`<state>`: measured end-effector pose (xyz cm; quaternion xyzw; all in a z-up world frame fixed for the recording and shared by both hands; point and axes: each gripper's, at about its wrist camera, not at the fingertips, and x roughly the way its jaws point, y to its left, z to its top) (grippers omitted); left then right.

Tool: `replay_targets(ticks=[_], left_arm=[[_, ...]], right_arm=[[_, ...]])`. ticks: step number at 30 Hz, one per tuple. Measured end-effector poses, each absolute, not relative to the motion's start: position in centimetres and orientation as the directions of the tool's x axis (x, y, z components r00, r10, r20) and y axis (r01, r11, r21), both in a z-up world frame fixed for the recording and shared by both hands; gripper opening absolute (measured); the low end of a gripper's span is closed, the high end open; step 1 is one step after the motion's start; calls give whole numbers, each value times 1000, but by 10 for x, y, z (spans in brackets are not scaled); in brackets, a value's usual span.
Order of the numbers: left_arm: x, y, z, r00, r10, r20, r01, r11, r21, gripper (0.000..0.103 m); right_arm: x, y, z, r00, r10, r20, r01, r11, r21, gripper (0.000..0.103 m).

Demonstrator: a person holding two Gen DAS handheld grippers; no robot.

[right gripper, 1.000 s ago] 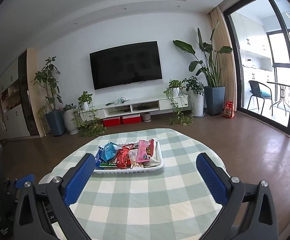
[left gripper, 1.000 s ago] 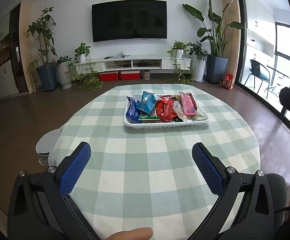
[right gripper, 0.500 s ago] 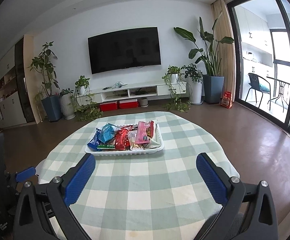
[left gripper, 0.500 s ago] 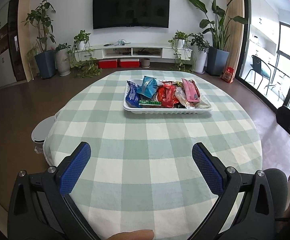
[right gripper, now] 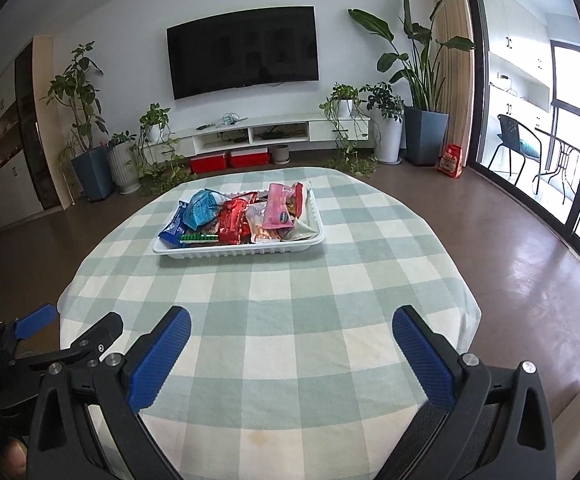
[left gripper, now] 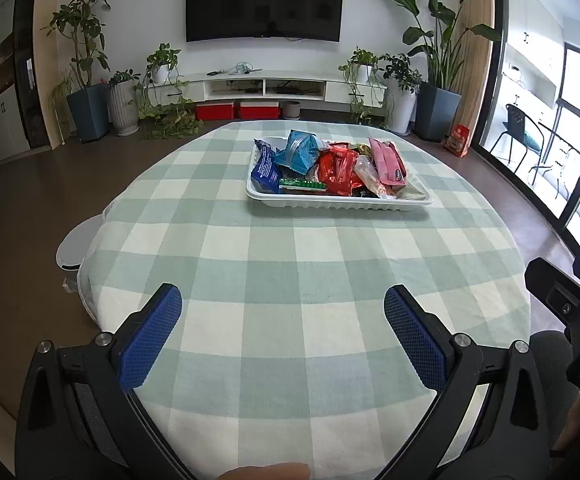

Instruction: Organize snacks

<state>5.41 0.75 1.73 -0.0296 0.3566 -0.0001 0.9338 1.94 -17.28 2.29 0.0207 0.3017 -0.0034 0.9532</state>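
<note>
A white tray [left gripper: 338, 203] sits on the far half of a round table with a green checked cloth [left gripper: 290, 264]. It holds several snack packs: a light blue bag [left gripper: 300, 152], a dark blue pack [left gripper: 265, 168], a red pack [left gripper: 338, 166] and a pink pack [left gripper: 388, 156]. The tray also shows in the right wrist view [right gripper: 241, 250]. My left gripper [left gripper: 281, 336] is open and empty over the table's near edge. My right gripper [right gripper: 292, 354] is open and empty, also at the near edge, right of the left one.
A white stool [left gripper: 75, 246] stands at the table's left side. Behind the table are a TV [left gripper: 263, 0], a low white cabinet [left gripper: 265, 88] and potted plants [left gripper: 85, 64]. A glass door [left gripper: 562, 100] is on the right.
Both grippers have risen and tilted downward toward the table, so the tray sits lower and nearer in both views. Both stay open and empty.
</note>
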Motion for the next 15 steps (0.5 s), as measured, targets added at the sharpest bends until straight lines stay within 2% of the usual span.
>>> replay_targets(ticks=[15], left_arm=[[58,13,7,734,-26,-678,-28,997,-69,103]], right_arm=[[24,-162,11,787,10,-617,-2,1000,15,103]])
